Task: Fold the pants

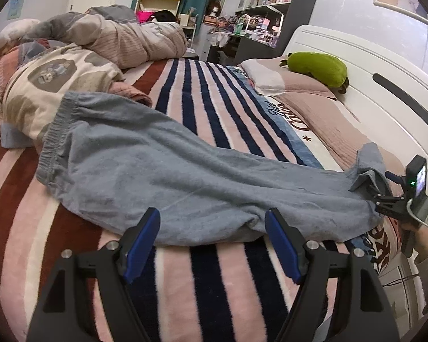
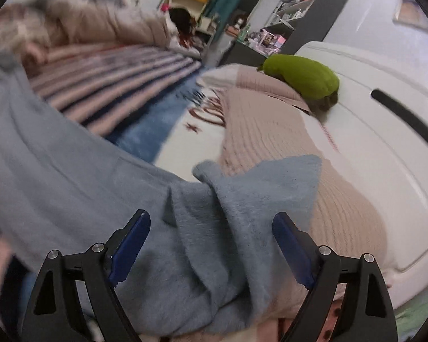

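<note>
Light blue fleece pants (image 1: 162,171) lie across the striped blanket (image 1: 202,105), waistband at the left, leg ends at the right. My left gripper (image 1: 212,223) is open, its blue pads either side of the pants' near edge. My right gripper (image 2: 211,228) is open over the crumpled leg ends (image 2: 242,199), the cloth lying between its pads. In the left wrist view the right gripper (image 1: 385,196) shows at the far right by the leg ends.
A pile of quilts (image 1: 100,37) lies at the far left. A pink pillow (image 1: 296,85) with a green plush toy (image 1: 316,68) sits by the white headboard (image 1: 385,99). Cluttered shelves (image 1: 268,0) stand beyond the bed.
</note>
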`<state>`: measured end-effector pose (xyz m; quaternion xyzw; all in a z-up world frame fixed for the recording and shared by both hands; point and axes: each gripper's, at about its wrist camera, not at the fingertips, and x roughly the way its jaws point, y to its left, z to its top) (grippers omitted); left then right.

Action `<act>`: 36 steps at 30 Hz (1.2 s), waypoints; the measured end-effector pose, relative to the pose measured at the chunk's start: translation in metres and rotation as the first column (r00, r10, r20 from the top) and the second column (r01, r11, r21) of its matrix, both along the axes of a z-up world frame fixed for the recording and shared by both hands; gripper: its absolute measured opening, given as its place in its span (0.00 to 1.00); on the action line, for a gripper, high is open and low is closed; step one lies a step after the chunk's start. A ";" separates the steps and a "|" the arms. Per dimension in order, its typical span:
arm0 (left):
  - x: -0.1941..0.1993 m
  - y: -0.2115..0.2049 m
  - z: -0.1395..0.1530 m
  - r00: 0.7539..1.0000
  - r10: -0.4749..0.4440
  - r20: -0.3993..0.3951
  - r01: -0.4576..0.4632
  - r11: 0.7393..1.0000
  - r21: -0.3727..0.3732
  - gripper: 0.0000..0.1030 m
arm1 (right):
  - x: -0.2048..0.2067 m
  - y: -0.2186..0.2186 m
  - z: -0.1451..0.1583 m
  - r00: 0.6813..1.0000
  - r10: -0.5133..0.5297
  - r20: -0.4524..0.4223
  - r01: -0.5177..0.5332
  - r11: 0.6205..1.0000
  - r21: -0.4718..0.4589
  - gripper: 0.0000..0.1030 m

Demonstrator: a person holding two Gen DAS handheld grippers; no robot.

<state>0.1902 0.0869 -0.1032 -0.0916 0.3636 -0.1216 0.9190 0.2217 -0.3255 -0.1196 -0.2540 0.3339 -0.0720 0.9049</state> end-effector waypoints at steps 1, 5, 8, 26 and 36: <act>0.001 0.003 -0.001 1.000 0.006 -0.001 -0.006 1.000 -0.002 0.70 | 0.004 0.000 -0.004 1.000 -0.024 0.008 0.025 0.999 -0.045 0.83; 0.001 0.010 -0.005 1.000 0.026 -0.008 -0.027 1.000 -0.008 0.70 | 0.010 -0.022 0.005 0.985 -0.134 0.110 0.143 0.986 -0.082 0.81; 0.002 0.011 -0.008 0.999 0.031 -0.014 -0.032 0.999 -0.011 0.70 | 0.010 -0.049 0.022 0.975 -0.176 0.135 0.173 0.984 0.032 0.77; -0.016 0.024 0.006 0.998 0.032 0.058 -0.029 0.998 -0.064 0.70 | 0.009 -0.050 0.095 0.987 -0.086 0.136 0.018 0.898 0.439 0.05; -0.044 0.068 0.002 0.993 0.086 0.078 -0.078 0.991 -0.107 0.70 | 0.057 0.059 0.145 0.984 0.108 0.139 -0.165 0.842 0.514 0.04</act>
